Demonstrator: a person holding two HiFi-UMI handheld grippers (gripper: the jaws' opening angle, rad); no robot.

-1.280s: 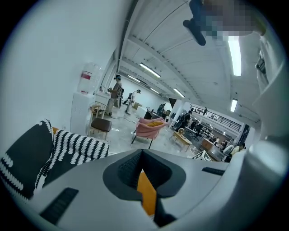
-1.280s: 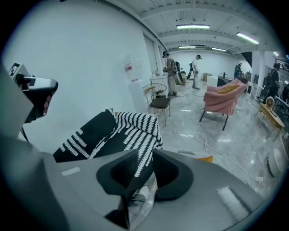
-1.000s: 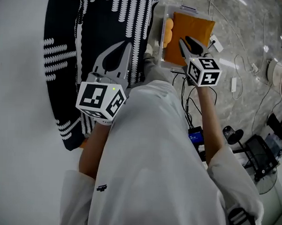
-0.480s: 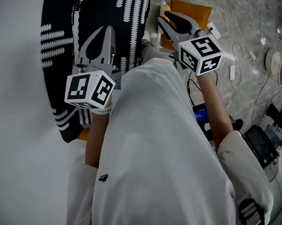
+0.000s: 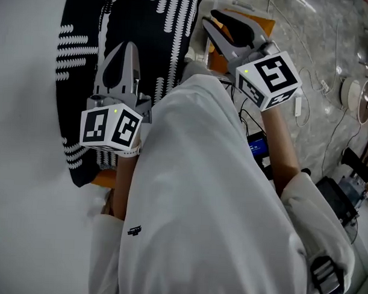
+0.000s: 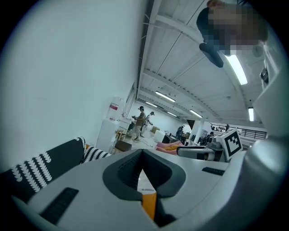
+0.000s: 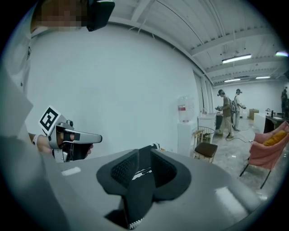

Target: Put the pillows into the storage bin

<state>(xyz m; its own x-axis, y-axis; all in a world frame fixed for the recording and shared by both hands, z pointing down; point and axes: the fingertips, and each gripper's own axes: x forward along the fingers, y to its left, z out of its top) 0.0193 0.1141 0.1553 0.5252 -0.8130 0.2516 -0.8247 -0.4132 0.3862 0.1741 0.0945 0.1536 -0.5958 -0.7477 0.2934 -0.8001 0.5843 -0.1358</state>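
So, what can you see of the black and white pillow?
The pillow is a large soft cushion of black fabric with rows of white dashes; orange shows at its lower edge. It sits rumpled against a white surface. The right gripper pinches a black fold; the left gripper seems clamped on its orange edge.

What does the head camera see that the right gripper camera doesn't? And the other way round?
Only the head view shows the orange pillow up ahead and a white plug on the floor. Only the right gripper view shows people standing far off, a pink chair and ceiling lights. Both show the left gripper and the black-and-white pillow. The right gripper pinches a fold of that pillow between its fingers.
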